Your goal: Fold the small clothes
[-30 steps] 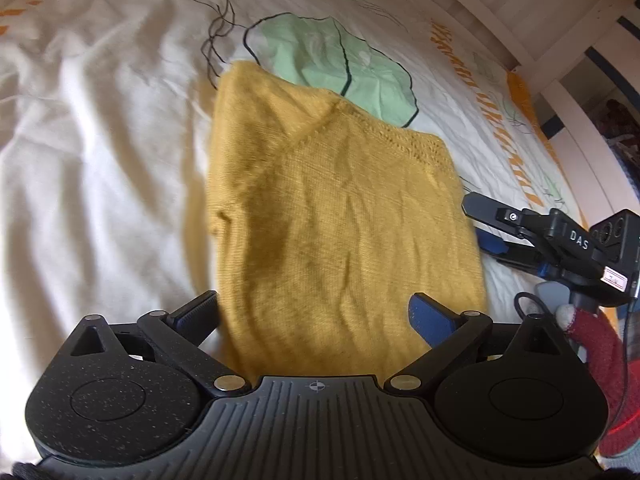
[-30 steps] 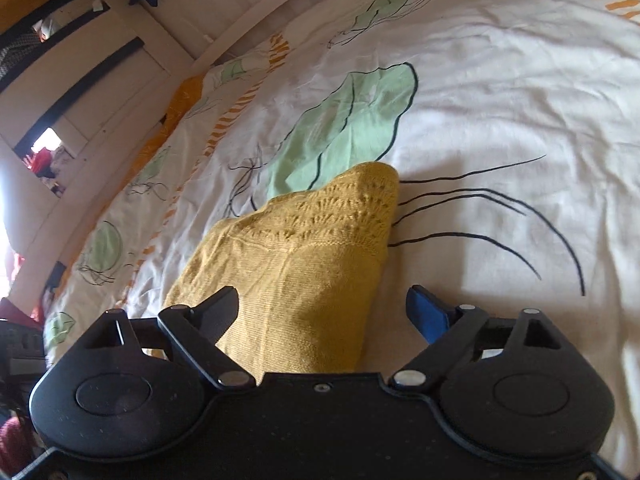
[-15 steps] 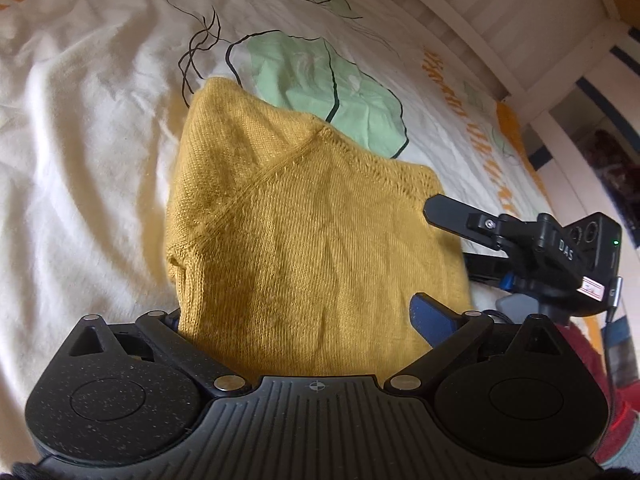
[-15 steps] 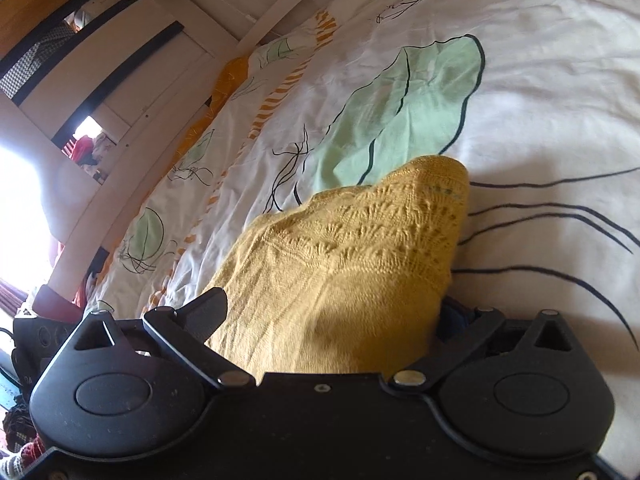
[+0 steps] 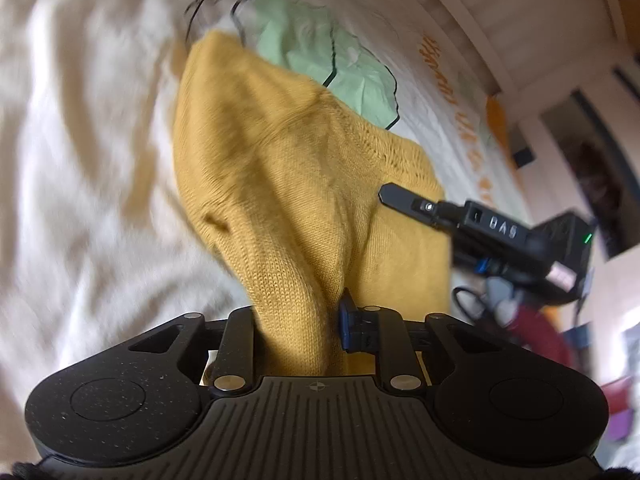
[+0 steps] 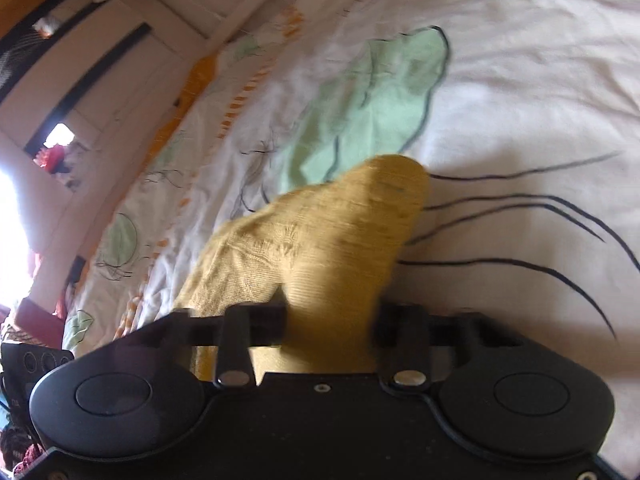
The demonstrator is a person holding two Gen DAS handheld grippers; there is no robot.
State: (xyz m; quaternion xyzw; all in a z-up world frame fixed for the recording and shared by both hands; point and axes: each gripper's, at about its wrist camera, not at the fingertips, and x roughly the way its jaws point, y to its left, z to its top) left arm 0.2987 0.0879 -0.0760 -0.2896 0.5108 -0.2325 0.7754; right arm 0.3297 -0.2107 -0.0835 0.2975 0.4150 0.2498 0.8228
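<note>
The yellow knitted garment [image 5: 304,184] lies on the bed's printed cover [image 5: 80,160], its near edge raised. The left tool [image 5: 298,320] is closed on a gathered fold of that edge; the right tool [image 6: 332,320] is closed on the knit at the lace-patterned end. The step in hand is judged to be a lift for a fold. The next move calls for both held corners to be carried across evenly and laid down aligned. "DAS" is read on the right tool in the left view; other labels are illegible.
</note>
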